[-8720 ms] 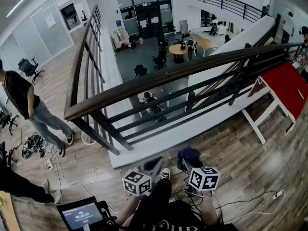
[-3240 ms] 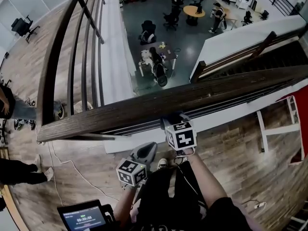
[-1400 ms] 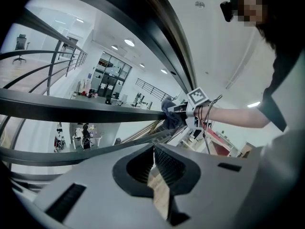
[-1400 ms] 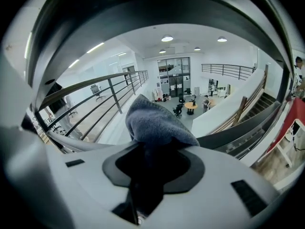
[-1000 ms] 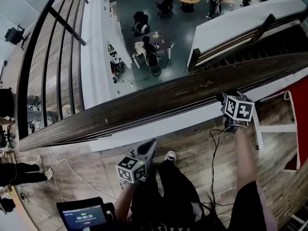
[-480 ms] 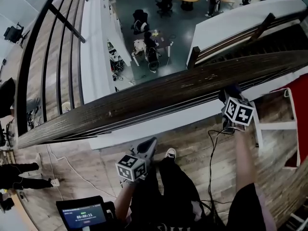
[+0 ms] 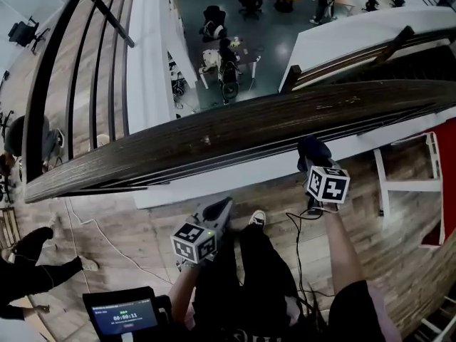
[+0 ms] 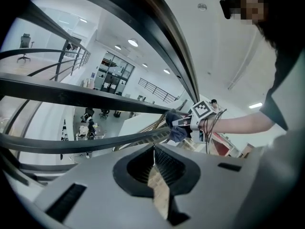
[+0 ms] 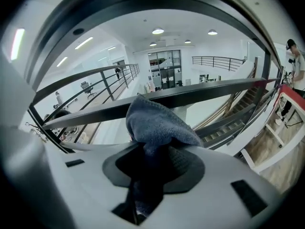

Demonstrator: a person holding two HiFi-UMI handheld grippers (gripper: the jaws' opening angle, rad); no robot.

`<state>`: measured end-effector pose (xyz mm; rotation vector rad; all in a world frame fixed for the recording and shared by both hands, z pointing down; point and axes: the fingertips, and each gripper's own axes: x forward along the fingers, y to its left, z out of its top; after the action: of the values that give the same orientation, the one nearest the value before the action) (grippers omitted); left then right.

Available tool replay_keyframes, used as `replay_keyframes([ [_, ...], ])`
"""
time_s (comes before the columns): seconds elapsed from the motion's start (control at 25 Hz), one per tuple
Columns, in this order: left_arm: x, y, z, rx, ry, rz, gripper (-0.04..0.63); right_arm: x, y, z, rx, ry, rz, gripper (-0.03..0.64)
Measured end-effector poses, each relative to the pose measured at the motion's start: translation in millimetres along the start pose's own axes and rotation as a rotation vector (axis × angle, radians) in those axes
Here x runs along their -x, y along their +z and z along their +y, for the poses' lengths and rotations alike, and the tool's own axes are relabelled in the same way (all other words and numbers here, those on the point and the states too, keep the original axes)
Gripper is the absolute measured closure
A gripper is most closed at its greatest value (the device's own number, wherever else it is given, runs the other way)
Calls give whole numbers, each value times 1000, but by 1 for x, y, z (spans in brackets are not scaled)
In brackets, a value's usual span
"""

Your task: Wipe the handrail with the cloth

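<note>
The dark wooden handrail (image 7: pixel 214 130) runs across the head view from lower left to upper right. My right gripper (image 7: pixel 314 165) is shut on a dark blue cloth (image 7: pixel 312 150), which sits at the rail's near edge, to the right of centre. In the right gripper view the cloth (image 9: pixel 157 123) bulges out of the jaws, and the handrail (image 9: pixel 167 4) arches overhead. My left gripper (image 7: pixel 221 209) is held low by the person's legs, away from the rail, its jaws shut on nothing. The left gripper view shows the cloth (image 8: pixel 175 128) beside the rail bars.
Below the handrail are thin dark bars (image 7: pixel 235 171), with an open drop to a lower floor (image 7: pixel 235 34) beyond. A white frame with a red top (image 7: pixel 442 191) stands at the right. A tablet (image 7: pixel 121 318) lies at the lower left. A cable (image 7: pixel 298 241) trails from the right gripper.
My right gripper has slid left along the handrail with the cloth and come slightly nearer the person. The left gripper has stayed where it was.
</note>
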<state>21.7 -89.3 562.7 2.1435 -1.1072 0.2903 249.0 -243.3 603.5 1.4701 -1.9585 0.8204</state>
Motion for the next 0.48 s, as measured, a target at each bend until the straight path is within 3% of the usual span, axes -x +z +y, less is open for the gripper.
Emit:
replay_keyframes([
  [0.16, 72, -22, 45, 25, 8, -13, 595, -3, -34, 112, 25, 47, 32, 508],
  [0.36, 105, -36, 83, 74, 13, -61, 595, -30, -59, 200, 67, 112, 63, 508],
  [0.48, 121, -45, 104, 71, 23, -47, 595, -45, -68, 250, 91, 151, 75, 508],
])
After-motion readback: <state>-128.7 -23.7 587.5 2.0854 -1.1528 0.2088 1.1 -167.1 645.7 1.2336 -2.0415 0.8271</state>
